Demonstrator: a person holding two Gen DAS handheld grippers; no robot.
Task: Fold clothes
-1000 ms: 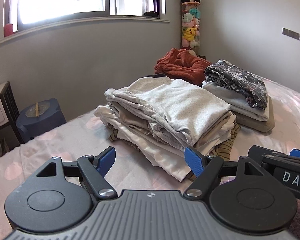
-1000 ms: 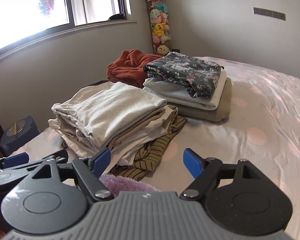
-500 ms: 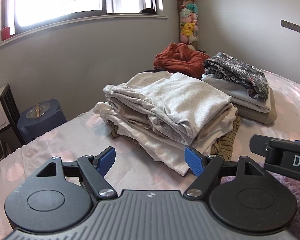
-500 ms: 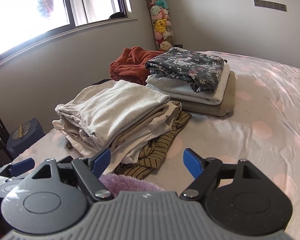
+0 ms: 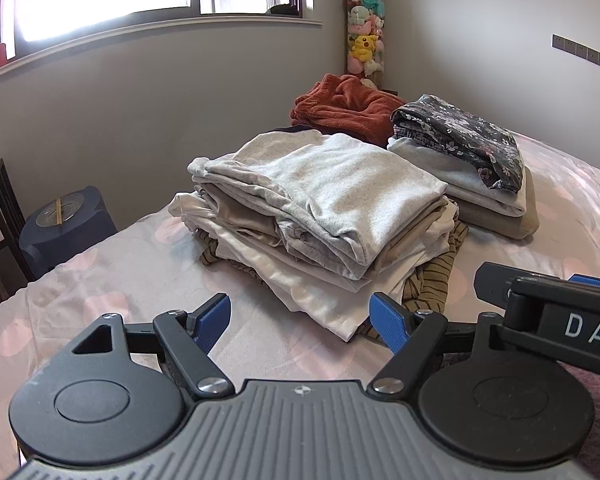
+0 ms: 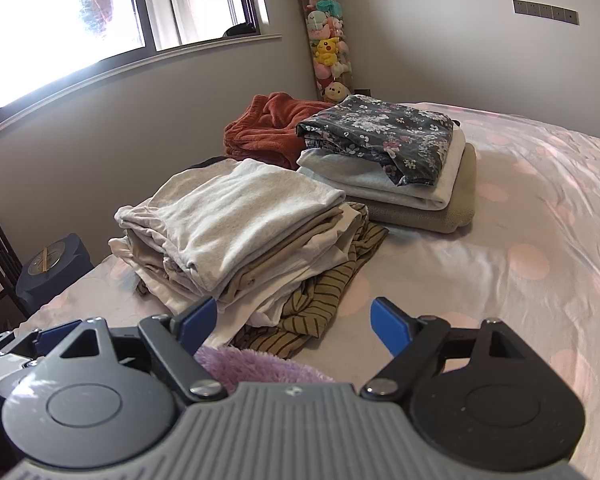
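On the bed (image 6: 520,280), just under my right gripper (image 6: 292,320), lies the purple fleece (image 6: 256,364); both grippers, left gripper (image 5: 300,320) too, gape empty. Likely soft, light, floppy: pinch an edge.

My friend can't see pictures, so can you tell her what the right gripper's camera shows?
The open right gripper hovers over a bed with nothing between its blue fingertips. Ahead is a pile of folded pale clothes on a striped garment, with a floral-topped stack and a crumpled rust-red garment behind. A fuzzy purple fabric lies just below the gripper.
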